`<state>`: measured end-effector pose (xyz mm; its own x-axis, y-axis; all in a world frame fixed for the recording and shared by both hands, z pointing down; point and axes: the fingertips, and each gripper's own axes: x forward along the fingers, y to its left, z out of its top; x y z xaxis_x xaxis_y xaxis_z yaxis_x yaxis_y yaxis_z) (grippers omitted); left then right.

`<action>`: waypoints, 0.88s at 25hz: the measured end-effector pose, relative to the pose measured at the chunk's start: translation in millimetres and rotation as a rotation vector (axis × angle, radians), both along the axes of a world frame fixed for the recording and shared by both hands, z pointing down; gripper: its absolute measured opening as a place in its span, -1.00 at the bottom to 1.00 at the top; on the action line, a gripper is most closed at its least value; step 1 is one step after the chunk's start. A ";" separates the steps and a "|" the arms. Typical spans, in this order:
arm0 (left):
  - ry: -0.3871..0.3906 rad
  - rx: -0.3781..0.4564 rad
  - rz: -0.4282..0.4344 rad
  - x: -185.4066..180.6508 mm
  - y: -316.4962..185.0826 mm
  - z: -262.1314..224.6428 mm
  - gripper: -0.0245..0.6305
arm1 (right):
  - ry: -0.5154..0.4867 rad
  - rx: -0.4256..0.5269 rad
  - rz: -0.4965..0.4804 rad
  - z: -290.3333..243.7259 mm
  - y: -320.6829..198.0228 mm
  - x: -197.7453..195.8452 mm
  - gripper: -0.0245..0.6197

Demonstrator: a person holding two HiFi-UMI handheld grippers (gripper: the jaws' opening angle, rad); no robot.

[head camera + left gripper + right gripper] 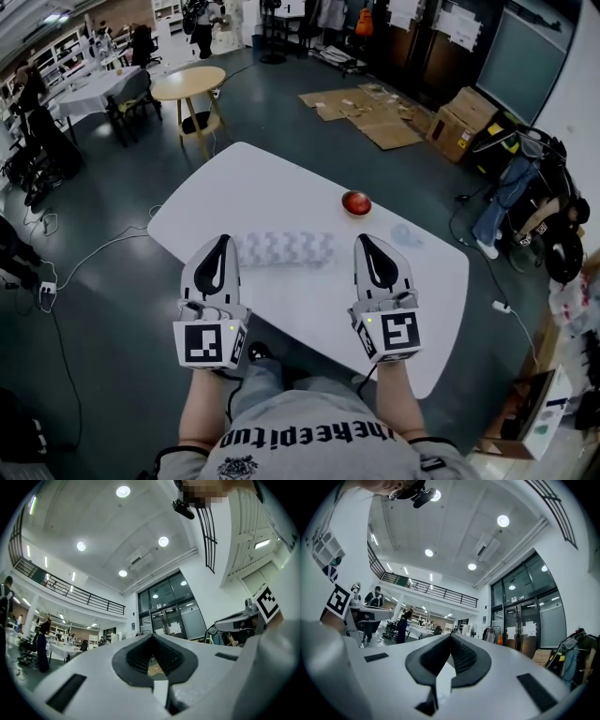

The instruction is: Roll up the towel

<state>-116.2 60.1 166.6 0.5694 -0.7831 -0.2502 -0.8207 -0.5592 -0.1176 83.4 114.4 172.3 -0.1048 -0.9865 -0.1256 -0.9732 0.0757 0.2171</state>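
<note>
Head view first: the white rounded table [281, 183] fills the middle, and the grey-and-white zigzag-patterned towel [284, 249] lies on it as a tight roll, sideways across the near half, right between the two tools. The left gripper [223, 242] hovers just off the roll's left end and the right gripper [366, 242] just off its right end, neither touching it. A small red round object [356, 202] sits on the table just beyond the roll, to the right. Left gripper view now: the left gripper [152, 635] has its dark ribbed pads pressed together with nothing caught between them, nose tipped up at the hall's ceiling lights. Right gripper view: same story, the right gripper [451, 635] is pinched closed and empty. To my eye the rolling looks finished, so the job here is to get clear cleanly: keep both noses away from the roll's ends and don't brush the loose outer edge, or it could spring open. As for writing, the square black-and-white markers on the cubes carry no words, the grey shirt's print sits upside down and I can't read it for sure, and the door notices are too small.
</note>
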 end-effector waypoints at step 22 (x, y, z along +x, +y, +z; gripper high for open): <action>0.026 0.014 -0.026 12.3 7.6 -4.8 -0.91 | 0.005 0.056 0.006 -6.9 13.6 13.9 -0.91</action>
<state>-103.9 67.8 161.9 0.5423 -0.7937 -0.2757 -0.8376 -0.5362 -0.1040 97.3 128.0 165.4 -0.0997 -0.9786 -0.1802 -0.9724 0.0574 0.2260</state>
